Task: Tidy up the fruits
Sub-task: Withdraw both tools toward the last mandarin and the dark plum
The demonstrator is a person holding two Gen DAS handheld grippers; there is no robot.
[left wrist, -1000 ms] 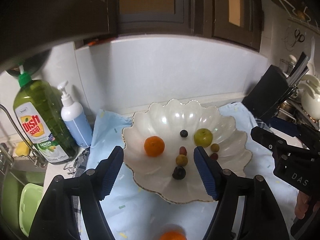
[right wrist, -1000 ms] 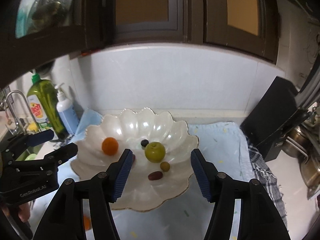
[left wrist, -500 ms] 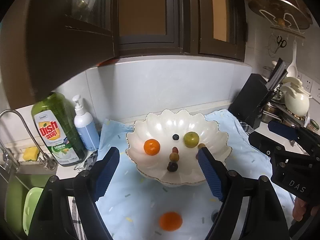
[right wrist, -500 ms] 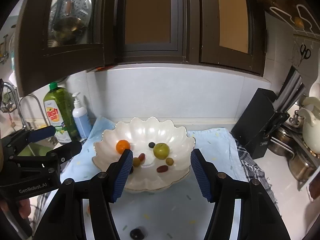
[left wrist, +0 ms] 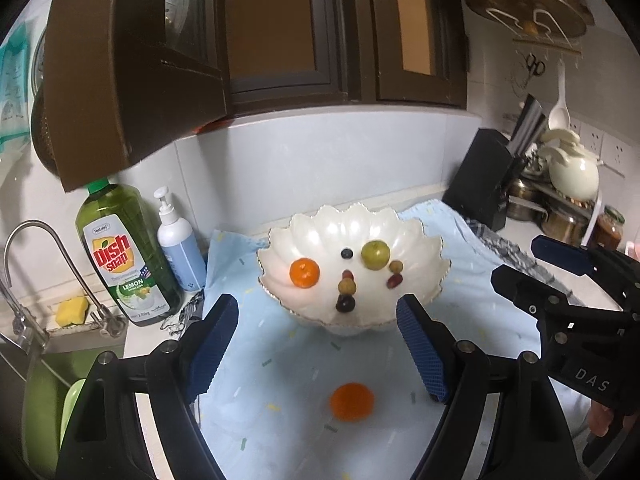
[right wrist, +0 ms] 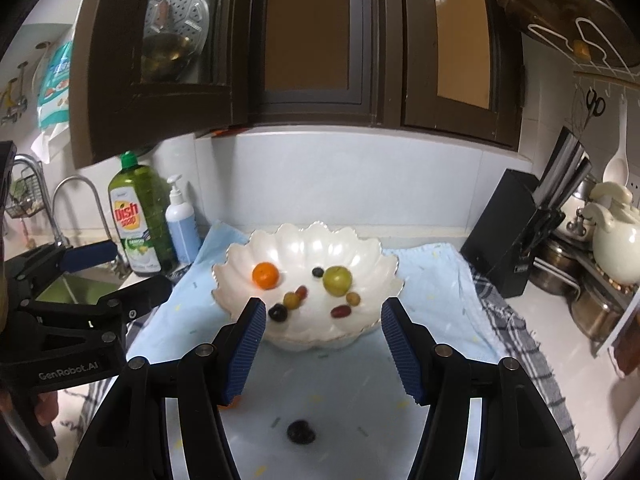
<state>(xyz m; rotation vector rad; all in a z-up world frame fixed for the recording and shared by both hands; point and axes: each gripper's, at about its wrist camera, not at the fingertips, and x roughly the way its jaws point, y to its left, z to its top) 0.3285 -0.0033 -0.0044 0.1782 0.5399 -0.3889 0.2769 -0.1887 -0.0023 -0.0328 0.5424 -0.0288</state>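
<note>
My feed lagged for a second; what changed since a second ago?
Both grippers, left and right, pulled back and up from the bowl, jaws open and empty throughout. That brought an orange and a dark fruit on the cloth into view. Fruit in the bowl stayed put.

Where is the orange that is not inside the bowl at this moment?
In the left wrist view, the loose orange lies on the blue cloth, in front of the white bowl, between the left gripper's open fingers.

A home kitchen: dark wooden cupboards (right wrist: 312, 40) above a tiled wall, a sink tap (left wrist: 48, 264) beside dish soap (left wrist: 120, 256), a knife block (right wrist: 516, 228), stacked pots (right wrist: 560, 264) and a teapot (left wrist: 572, 168).
</note>
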